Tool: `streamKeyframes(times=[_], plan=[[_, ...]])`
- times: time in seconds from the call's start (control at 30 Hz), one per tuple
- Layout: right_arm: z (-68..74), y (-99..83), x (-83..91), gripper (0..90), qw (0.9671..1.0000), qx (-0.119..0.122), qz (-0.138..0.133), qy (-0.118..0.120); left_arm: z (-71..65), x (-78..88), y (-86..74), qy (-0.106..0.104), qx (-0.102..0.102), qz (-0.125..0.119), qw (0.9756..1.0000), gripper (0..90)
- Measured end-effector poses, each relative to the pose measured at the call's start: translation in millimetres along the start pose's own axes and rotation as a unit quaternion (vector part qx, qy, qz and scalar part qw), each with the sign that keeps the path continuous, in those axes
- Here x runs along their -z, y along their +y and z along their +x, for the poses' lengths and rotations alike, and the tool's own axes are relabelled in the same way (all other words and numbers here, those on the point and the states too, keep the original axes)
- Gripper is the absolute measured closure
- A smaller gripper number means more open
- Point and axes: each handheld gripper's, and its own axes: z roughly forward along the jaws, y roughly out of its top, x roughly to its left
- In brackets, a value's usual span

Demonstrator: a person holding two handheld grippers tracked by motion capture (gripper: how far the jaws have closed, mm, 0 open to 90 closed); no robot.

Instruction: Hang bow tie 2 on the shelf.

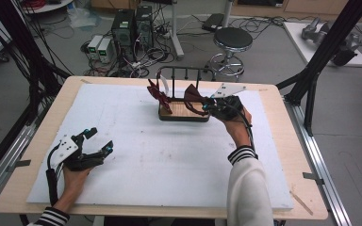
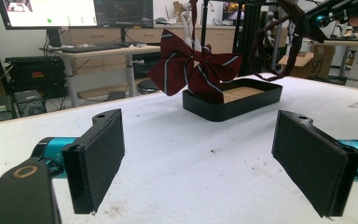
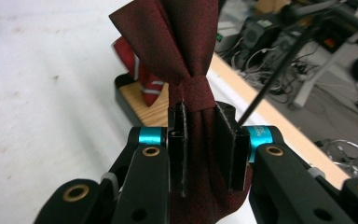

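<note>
At the frame's upper centre, the wood-floored black tray (image 1: 184, 115) holds one striped maroon bow tie (image 1: 159, 95). My right gripper (image 1: 206, 107) clamps a second, plain maroon bow tie (image 3: 177, 51). My left gripper (image 1: 96, 141) gapes empty, lower left.

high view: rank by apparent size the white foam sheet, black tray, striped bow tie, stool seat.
1. white foam sheet
2. black tray
3. stool seat, close to the tray and farther from the camera, so that pair is unsure
4. striped bow tie
</note>
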Motion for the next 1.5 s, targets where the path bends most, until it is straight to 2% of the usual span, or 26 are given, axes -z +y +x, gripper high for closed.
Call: streamKeyframes(times=[0.23, 0.3, 0.57, 0.8, 1.0, 1.13, 1.23, 1.5], plan=[[-6.7, -0.8, 9.1, 76.3, 0.9986, -0.03, -0.032, -0.03, 0.1, 0.1, 0.0, -0.001, 0.0, 0.001, 1.0, 17.4], [-8.5, -1.0, 10.6, 76.4, 0.9981, -0.029, -0.038, -0.039, 0.1, 0.0, 0.0, 0.0, 0.0, 0.0, 1.0, 17.4], [-13.7, -3.0, 15.2, 76.3, 0.9966, -0.037, -0.05, -0.055, 0.2, 0.2, 0.1, 0.0, 0.0, 0.001, 1.0, 17.4], [-21.8, -8.0, 19.6, 76.5, 0.9939, -0.065, -0.062, -0.063, 0.5, 0.3, 0.1, 0.0, 0.001, 0.002, 1.0, 17.4], [-29.6, -12.0, 22.9, 76.5, 0.9893, -0.089, -0.093, -0.069, 0.3, 0.1, 0.1, 0.0, 0.0, 0.002, 1.0, 17.4], [-31.4, -13.3, 23.3, 76.5, 0.9876, -0.097, -0.097, -0.077, 0.3, 0.2, 0.2, 0.0, 0.0, 0.002, 1.0, 17.4], [-34.3, -15.3, 23.5, 76.5, 0.9839, -0.116, -0.111, -0.078, 0.2, 0.1, 0.1, 0.0, 0.0, 0.001, 1.0, 17.4], [-39.9, -20.6, 19.9, 76.5, 0.9772, -0.144, -0.13, -0.087, 0.4, 0.2, 0.1, 0.0, 0.002, 0.001, 1.0, 17.6]])
